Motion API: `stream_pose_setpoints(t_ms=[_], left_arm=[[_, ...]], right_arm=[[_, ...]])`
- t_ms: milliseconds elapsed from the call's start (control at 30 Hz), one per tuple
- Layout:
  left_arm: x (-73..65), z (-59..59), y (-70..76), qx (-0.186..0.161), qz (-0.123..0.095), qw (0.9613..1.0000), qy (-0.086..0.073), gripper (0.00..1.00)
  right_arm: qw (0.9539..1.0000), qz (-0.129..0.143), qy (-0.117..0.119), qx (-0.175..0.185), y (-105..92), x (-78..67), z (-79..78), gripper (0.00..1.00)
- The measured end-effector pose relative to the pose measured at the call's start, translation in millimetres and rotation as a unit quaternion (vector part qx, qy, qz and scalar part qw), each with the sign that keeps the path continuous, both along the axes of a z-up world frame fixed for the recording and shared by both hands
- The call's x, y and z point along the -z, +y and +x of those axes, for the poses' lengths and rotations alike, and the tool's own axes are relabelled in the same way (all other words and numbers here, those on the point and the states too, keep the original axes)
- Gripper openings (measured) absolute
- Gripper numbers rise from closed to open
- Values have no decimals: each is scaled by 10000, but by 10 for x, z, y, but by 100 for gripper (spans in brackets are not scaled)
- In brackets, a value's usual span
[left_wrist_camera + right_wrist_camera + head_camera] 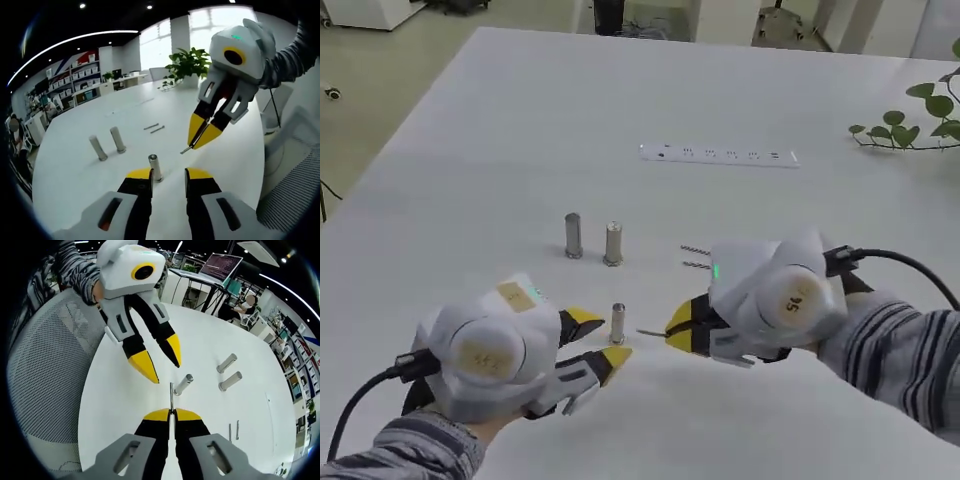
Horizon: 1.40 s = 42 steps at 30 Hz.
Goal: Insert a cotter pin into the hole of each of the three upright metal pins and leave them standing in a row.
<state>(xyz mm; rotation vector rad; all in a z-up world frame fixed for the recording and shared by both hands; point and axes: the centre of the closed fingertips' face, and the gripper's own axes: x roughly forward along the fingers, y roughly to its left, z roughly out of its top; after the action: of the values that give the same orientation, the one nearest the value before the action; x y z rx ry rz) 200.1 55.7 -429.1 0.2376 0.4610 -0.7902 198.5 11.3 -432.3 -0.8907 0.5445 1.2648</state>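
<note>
cotter pin (171,395): pinched by its back end in the right tongs (170,413). It pokes straight out past the tips, long axis about level with the surface (520,120), free end aimed at the nearest metal pin (617,323) and stopping just short of it.
right tongs: closed tight on the cotter pin, nothing else in there.
left tongs (167,175): jaws apart and holding nothing, with the nearest metal pin standing right at the gap between the tips. Can't tell if they touch it.
nearest metal pin: upright, long axis vertical, sitting between the two tongs. The hole is too small to make out.
step: looks to me like the line-up for threading this pin.
next move: I'd guess the left tongs need to steady the pin, then the cotter tip has to meet the hole at the right height and angle.
further out: back-left metal pin (573,235) and back-right metal pin (613,243) stand upright side by side. Two spare cotter pins (695,250) lie flat beyond the right tongs.
</note>
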Motion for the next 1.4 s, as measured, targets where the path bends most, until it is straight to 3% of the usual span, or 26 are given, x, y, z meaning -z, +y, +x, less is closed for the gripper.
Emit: stream_pose_setpoints(t_ms=[200, 433, 567, 733, 1100, 1400], left_arm=[[91, 120, 28, -414, 84, 9991, 1, 22], [206, 214, 37, -603, 170, 9980, 48, 20], [246, 278, 40, -696, 153, 9974, 70, 18], [300, 348, 20, -793, -7, 9966, 217, 15], [430, 387, -65, -728, 59, 9967, 349, 7], [447, 395, -60, -750, 30, 9965, 368, 5]], right_arm=[[9996, -101, -32, 258, -2, 58, 131, 0], [9986, -66, 149, 501, 22, 136, 219, 0], [9982, -59, 195, 571, 40, 161, 260, 0], [9981, -49, 222, 571, 66, 176, 282, 0], [9985, -19, 218, 500, 126, 163, 274, 0], [9988, -27, 162, 460, 155, 118, 281, 0]])
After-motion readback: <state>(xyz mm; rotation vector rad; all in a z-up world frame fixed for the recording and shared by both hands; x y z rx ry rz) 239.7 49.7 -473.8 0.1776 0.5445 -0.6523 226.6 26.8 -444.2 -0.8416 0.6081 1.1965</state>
